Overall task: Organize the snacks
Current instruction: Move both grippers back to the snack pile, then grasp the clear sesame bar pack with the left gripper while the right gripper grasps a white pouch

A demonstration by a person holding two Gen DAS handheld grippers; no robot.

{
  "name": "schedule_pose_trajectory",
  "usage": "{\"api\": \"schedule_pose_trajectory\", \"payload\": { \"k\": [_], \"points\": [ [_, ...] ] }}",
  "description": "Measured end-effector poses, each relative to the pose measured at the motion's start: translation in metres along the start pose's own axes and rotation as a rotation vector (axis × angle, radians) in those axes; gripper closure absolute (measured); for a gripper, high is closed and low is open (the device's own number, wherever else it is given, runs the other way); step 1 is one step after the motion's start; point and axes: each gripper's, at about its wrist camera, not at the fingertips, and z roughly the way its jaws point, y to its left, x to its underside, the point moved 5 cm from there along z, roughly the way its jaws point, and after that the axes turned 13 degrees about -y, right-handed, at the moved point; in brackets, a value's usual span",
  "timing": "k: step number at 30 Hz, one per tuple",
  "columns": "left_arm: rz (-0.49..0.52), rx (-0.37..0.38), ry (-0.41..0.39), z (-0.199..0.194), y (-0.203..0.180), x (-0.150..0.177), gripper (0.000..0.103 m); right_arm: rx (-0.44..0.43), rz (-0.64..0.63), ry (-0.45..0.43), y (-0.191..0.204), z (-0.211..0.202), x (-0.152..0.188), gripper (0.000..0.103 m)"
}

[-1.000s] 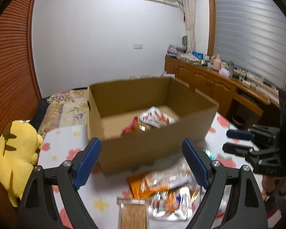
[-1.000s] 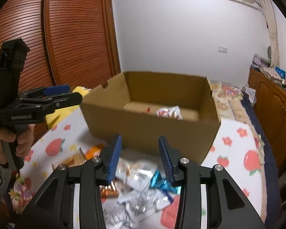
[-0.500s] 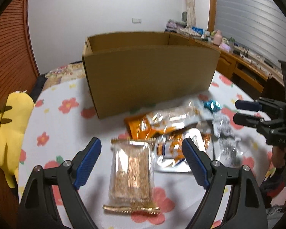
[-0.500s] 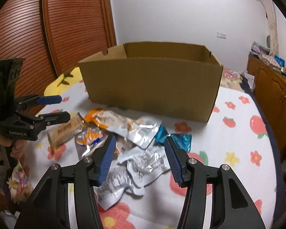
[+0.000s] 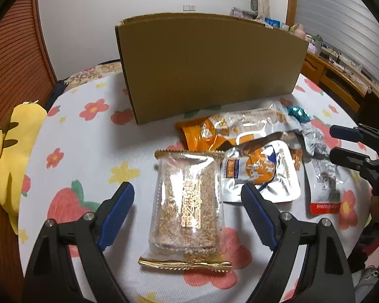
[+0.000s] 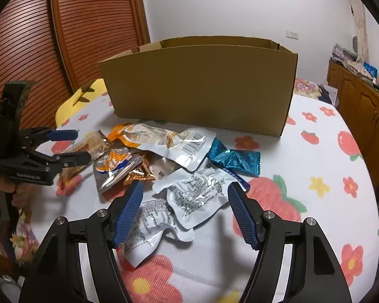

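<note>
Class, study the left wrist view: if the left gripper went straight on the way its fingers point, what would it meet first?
Most likely the clear sesame bar packet, lying between the open fingers of the left gripper. Beyond it stands the cardboard box, though depth is hard to judge.

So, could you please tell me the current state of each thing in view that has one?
Left tongs: open, straddling the clear sesame-bar packet, not gripping.
Right tongs: open over the silver foil pouch.
Clear sesame-bar packet: sealed, lying flat.
Silver foil pouch: crumpled, lying flat.
Brown cardboard box: upright, top open.
Teal foil wrapper: sealed, crinkled.
</note>
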Motion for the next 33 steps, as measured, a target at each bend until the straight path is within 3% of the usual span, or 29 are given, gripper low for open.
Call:
{"api": "schedule_pose_trajectory", "payload": {
  "k": [6, 9, 15, 25, 29, 31, 33],
  "points": [
    [-0.015, 0.006, 0.039, 0.005, 0.001, 0.009, 0.015, -0.023, 0.021, 0.034, 0.011, -0.004, 0.012, 0.032],
    [-0.02, 0.001, 0.05, 0.006, 0.002, 0.012, 0.007, -0.007, 0.009, 0.052, 0.017, -0.004, 0.018, 0.031],
    [0.001, -0.02, 0.063, 0.007, 0.001, 0.013, 0.003, -0.007, 0.051, 0.079, 0.016, 0.002, 0.024, 0.028],
    [-0.017, -0.004, 0.055, 0.005, 0.002, 0.014, 0.003, -0.011, 0.054, 0.077, 0.027, 0.003, 0.027, 0.026],
    [-0.03, 0.001, 0.043, 0.004, 0.004, 0.014, 0.006, -0.01, 0.047, 0.076, 0.032, 0.004, 0.027, 0.026],
    [-0.041, 0.008, 0.026, 0.002, 0.006, 0.013, 0.012, -0.005, 0.039, 0.074, 0.035, 0.005, 0.027, 0.026],
    [-0.047, 0.004, 0.009, 0.0, 0.007, 0.012, 0.025, 0.002, 0.025, 0.072, 0.037, 0.006, 0.028, 0.026]
  ]
}}
